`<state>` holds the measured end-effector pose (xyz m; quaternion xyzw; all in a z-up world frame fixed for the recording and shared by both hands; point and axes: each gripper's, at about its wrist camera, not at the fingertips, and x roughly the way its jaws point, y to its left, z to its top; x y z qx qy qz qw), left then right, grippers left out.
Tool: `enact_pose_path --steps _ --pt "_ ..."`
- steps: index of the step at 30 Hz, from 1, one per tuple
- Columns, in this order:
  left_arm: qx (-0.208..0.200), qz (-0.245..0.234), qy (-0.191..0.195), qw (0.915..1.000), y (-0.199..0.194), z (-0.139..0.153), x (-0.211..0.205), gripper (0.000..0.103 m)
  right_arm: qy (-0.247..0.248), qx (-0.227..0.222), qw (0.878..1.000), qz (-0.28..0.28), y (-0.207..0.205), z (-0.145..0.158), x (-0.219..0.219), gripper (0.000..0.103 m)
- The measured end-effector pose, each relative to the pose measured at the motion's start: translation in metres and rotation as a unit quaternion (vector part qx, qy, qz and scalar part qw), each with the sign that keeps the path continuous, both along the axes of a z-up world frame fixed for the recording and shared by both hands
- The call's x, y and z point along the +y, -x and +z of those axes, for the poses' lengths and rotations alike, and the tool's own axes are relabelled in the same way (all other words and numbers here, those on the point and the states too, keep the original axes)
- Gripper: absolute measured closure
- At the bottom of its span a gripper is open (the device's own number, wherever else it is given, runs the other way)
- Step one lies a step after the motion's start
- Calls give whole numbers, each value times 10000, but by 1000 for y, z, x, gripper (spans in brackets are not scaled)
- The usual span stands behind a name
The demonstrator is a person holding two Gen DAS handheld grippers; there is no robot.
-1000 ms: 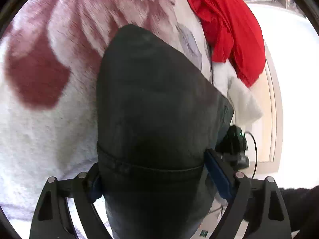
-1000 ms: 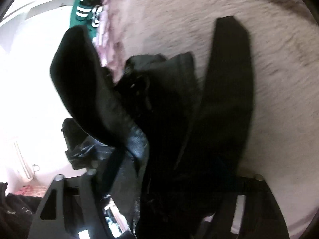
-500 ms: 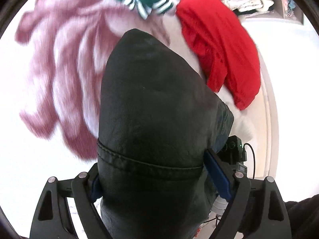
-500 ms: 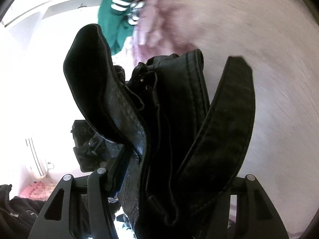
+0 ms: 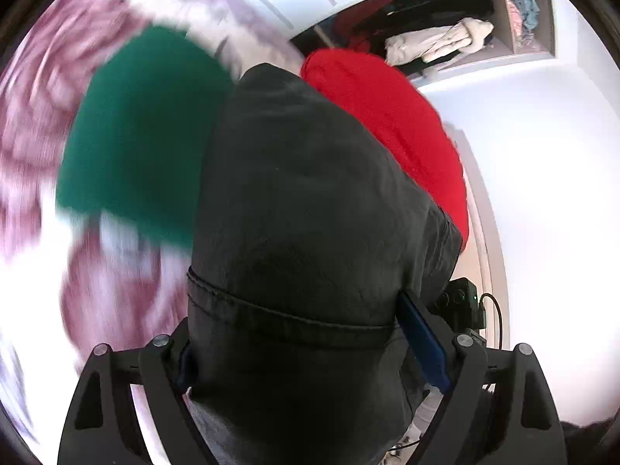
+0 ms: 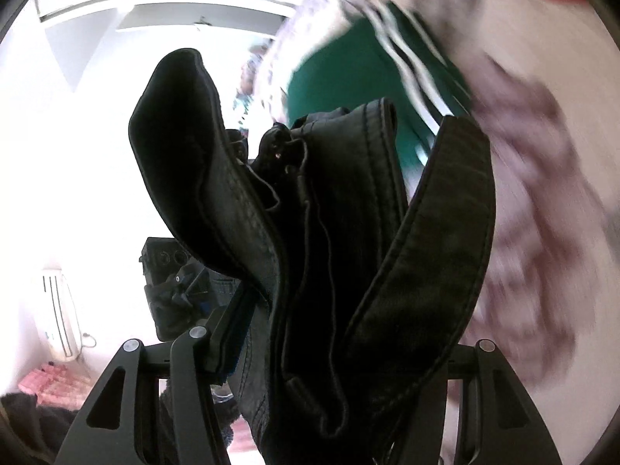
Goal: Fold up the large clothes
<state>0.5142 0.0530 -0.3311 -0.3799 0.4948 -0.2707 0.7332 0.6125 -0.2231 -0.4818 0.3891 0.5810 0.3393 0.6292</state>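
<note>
A large black garment (image 5: 310, 213) with stitched seams fills the middle of the left wrist view. My left gripper (image 5: 298, 333) is shut on a broad fold of it, the cloth spanning the whole gap between the fingers. In the right wrist view the same black garment (image 6: 341, 213) is bunched into thick seamed folds that stand up out of my right gripper (image 6: 333, 333), which is shut on them. Its right finger is hidden behind the cloth. The garment hangs lifted off the bed.
Beyond lies a white bedspread with a dark red pattern (image 5: 38, 116). On it are a green garment with white stripes (image 6: 348, 73) and a red garment (image 5: 387, 116). An open wardrobe shelf (image 5: 445, 38) holds clothes. A white heater (image 6: 58, 317) stands by the wall.
Both grippers have risen and swung across the bed with the black garment. The green garment and the wardrobe have come into view, and the background is blurred by motion.
</note>
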Motion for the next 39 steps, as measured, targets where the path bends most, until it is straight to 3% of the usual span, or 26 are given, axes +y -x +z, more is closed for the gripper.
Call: enact_pose_path --steps 4,7,10,13,15,18,22,24,26,29,31,32,34,36,37,39 --pt "-256 7 -114 9996 -93 4 33 16 -85 -227 9997 -80 -86 6 34 44" --pt "-260 11 -184 9995 -140 -9 45 16 -110 -296 9995 -6 -151 -8 63 44" --pt "-120 -45 -293 9995 -176 -38 55 16 -119 -186 9997 42 -184 -38 80 44" --pt "383 -115 -496 9980 -201 -90 65 16 -15 147 9998 96 -203 -83 97 44" --pt "584 -203 -657 9959 -201 -116 76 16 127 435 9988 172 -209 -122 102 44" --pt "593 -436 -787 9942 -198 -123 74 16 197 594 9978 233 -211 -145 105 41" --pt "793 -553 -934 9909 -188 -113 72 15 514 687 9956 378 -218 -142 105 29" --pt "825 -438 -1147 9890 -181 -104 75 16 1228 478 9899 525 -218 -124 108 20" --pt "818 -223 -1474 9854 -173 -90 76 16 1704 164 9835 581 -215 -106 110 18" --pt "559 303 -2076 9761 -158 -65 82 15 2823 -291 9581 397 -201 -80 111 9" --pt "372 559 -2552 9646 -146 -51 82 7 3291 -605 9420 244 -188 -67 113 6" --pt "299 675 -2814 9568 -137 -44 80 1 3611 -777 9291 172 -179 -58 115 3" --pt "186 857 -3317 9393 -130 -35 74 0 4055 -1094 9075 51 -157 -36 123 0" --pt "70 1011 -3890 9156 -114 -21 61 0 4477 -1374 8835 -93 -138 -12 128 0" --pt "36 1057 -4068 9074 -108 -17 57 0 4739 -1640 8649 -212 -124 4 134 0" --pt "-51 1145 -4225 8991 -95 -4 51 0 5011 -1889 8438 -362 -103 28 140 0"
